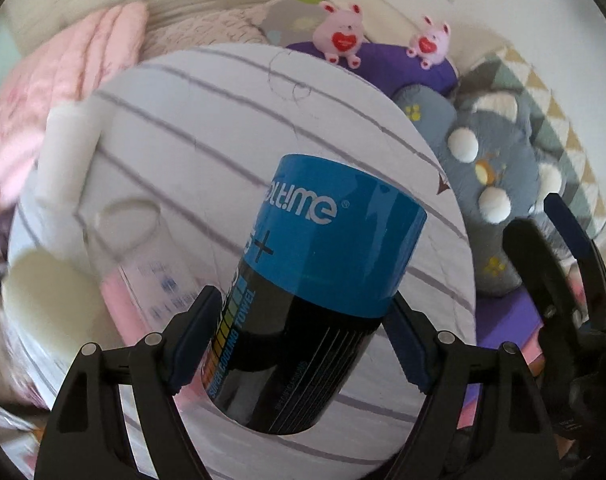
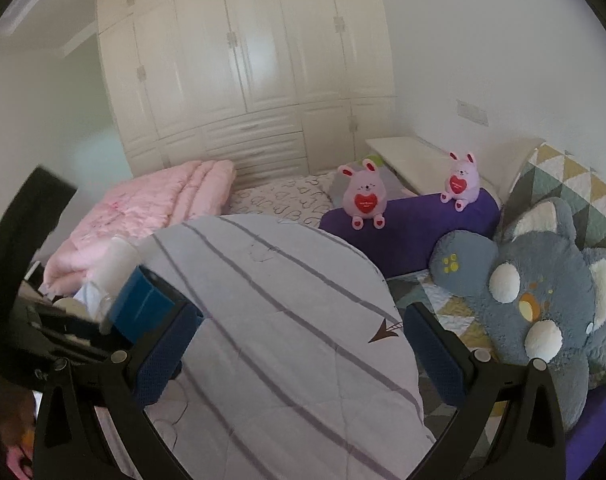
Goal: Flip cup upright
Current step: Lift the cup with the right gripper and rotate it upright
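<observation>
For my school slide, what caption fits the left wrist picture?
Left gripper jaws shut on a blue-and-black cup, tilted above the striped quilt.

I see a striped white quilt (image 2: 287,320) spread over the bed, a folded pink blanket (image 2: 151,208) behind it, and two pink plush bunnies (image 2: 364,195) sitting on a purple cushion (image 2: 415,224) — each holds a red heart. A grey plush toy (image 2: 543,300) lies to the right against a triangle-patterned pillow (image 2: 575,184). A cream wardrobe (image 2: 243,60) fills the far wall — doors closed
</observation>
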Demonstrator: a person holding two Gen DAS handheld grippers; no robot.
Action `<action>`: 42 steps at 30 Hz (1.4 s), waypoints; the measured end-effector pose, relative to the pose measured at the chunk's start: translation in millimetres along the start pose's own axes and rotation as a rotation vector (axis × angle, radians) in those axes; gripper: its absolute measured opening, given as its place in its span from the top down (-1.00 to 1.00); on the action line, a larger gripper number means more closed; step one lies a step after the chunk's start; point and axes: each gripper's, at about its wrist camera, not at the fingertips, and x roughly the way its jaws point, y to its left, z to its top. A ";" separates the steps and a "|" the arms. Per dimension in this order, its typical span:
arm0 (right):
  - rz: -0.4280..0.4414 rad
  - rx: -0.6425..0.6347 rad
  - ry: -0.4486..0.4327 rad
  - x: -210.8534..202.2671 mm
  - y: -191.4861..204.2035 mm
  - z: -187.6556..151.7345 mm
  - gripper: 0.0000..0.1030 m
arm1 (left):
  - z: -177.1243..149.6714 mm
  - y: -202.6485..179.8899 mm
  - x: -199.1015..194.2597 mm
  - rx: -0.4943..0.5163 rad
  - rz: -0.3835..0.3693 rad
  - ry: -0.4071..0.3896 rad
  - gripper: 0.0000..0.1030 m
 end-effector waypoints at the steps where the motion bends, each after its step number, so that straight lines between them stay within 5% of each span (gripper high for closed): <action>1: 0.002 -0.005 0.002 -2.3 -0.1 0.0 -1.00 | -6.0 1.1 1.2 -0.033 -0.010 -0.005 -0.57; 8: 0.042 -0.038 0.081 -4.0 -4.3 1.3 -1.00 | -25.3 -13.3 20.0 -0.159 -0.089 -0.013 -0.57; 19: 0.122 -0.026 0.196 20.1 -9.5 2.7 -1.00 | -10.3 -16.4 51.5 -0.332 -0.040 -0.060 -0.60; 31: 0.259 0.112 0.388 48.0 -10.1 0.2 -1.00 | -35.8 0.2 16.0 -0.209 -0.145 -0.025 -0.83; 35: 0.328 0.205 0.493 68.1 -3.7 -10.5 -1.00 | -46.3 3.5 8.5 -0.103 -0.035 -0.039 -0.86; 42: 0.310 0.283 0.610 96.0 3.0 -24.5 -1.00 | -49.6 0.1 1.8 0.025 0.073 -0.085 -0.87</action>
